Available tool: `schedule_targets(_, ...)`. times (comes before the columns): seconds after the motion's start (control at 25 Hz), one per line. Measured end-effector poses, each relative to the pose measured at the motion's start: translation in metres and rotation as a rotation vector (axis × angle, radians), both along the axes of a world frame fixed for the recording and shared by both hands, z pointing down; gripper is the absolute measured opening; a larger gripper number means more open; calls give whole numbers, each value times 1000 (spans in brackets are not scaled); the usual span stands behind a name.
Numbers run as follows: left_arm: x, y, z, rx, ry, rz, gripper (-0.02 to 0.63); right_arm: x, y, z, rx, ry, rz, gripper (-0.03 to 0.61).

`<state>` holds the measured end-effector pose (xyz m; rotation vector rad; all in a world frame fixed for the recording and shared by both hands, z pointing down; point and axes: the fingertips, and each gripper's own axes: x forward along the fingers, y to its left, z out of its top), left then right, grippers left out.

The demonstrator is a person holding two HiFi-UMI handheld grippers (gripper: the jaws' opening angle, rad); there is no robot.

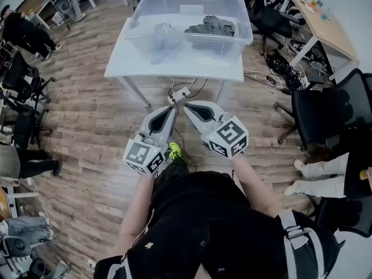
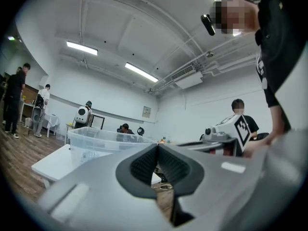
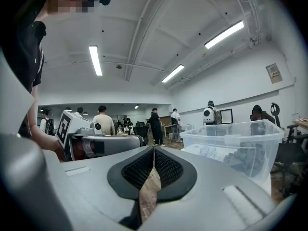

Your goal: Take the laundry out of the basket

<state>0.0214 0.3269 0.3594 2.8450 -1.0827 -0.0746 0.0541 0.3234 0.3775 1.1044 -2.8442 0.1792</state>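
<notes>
A clear plastic basket (image 1: 244, 36) stands on a white table (image 1: 122, 63) ahead of me. Inside it lie a dark grey garment (image 1: 212, 27) on the right and a pale garment (image 1: 161, 35) on the left. My left gripper (image 1: 172, 107) and right gripper (image 1: 188, 106) hang side by side over the floor, short of the table's near edge. Both are shut with nothing between the jaws. The left gripper view shows the shut left gripper (image 2: 157, 146) and the basket (image 2: 94, 139) beyond. In the right gripper view, the basket (image 3: 226, 134) and the dark garment (image 3: 248, 159) lie beyond the shut right gripper (image 3: 154, 150).
A power strip (image 1: 179, 95) and cables (image 1: 278, 68) lie on the wooden floor under and beside the table. Black office chairs (image 1: 325, 112) stand at the right and a wooden desk (image 1: 323, 23) at the far right. A seated person's legs (image 1: 319, 176) show near them. More chairs and people are at the left.
</notes>
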Motion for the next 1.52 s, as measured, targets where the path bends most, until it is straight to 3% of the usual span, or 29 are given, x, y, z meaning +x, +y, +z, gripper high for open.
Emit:
schedule_targets(1.12,-79,-215,-25,51,-6,125,8,-98,-206,-13,5,25,97,2)
schedule_targets(1.52,-83,-261,-23,28,3,113,8,-96,-253,-23,26,50,90,3)
